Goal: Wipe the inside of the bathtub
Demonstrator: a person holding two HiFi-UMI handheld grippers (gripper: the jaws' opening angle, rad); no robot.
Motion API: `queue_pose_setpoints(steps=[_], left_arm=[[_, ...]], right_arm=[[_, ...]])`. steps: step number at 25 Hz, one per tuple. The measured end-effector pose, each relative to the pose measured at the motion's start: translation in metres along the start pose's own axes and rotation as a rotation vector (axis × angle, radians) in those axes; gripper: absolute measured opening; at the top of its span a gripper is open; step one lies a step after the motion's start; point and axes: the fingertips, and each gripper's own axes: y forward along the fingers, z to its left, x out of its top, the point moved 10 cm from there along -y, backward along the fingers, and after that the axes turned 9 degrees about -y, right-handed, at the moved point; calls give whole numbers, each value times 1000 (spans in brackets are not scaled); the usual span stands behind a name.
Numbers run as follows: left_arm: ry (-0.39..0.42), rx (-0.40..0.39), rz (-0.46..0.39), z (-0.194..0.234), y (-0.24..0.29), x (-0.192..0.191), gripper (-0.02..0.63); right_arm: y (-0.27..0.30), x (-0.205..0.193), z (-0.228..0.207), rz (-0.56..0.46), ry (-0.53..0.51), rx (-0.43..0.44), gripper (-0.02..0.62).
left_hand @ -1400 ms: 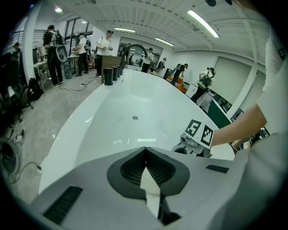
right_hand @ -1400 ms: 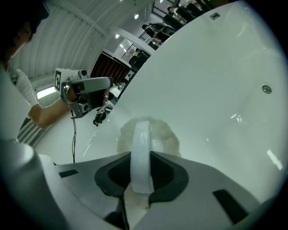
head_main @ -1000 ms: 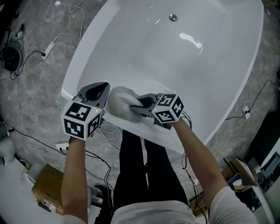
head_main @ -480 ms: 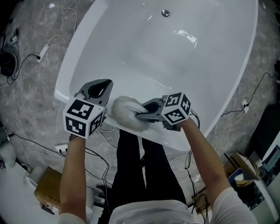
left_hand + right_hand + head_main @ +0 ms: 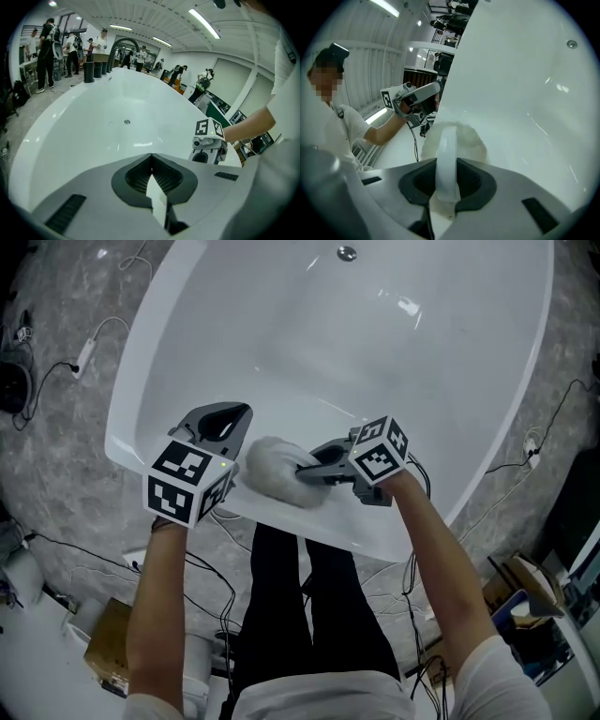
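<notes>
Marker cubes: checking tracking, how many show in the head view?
2. One on the left tongs by the bathtub rim; one on the right tongs, gripping the wiping pad.

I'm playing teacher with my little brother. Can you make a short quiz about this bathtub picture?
1. True or false: the left gripper holds the pad.
2. Fill in: the drain sits at the tub's ___ end, seen from the person.
3. Where is the pad? A) by the drain B) at the tub's near end C) outside the tub

Key: 1 false, the right gripper holds it; 2 far; 3 B.
</notes>
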Motion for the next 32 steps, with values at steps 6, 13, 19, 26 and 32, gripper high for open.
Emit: queue_pose_setpoints(steps=[6,13,19,26,32], left_arm=[[35,-25,61,8,31,2,12],[111,-79,109,4,79,8,12],[141,-117,150,6,131,6,12],[135,-107,196,23,176,-10,12],[110,-100,207,26,185,-17,12]], right_arm=[[-3,-10,-42,7,62,-13,94],[-9,-28,-106,-18,141,-81,94],[-14,-41,-156,-51,169,-124,94],[-20,-56,-205,-56,185,-146,94],[-18,-53,-225,-58,200,-199,94]])
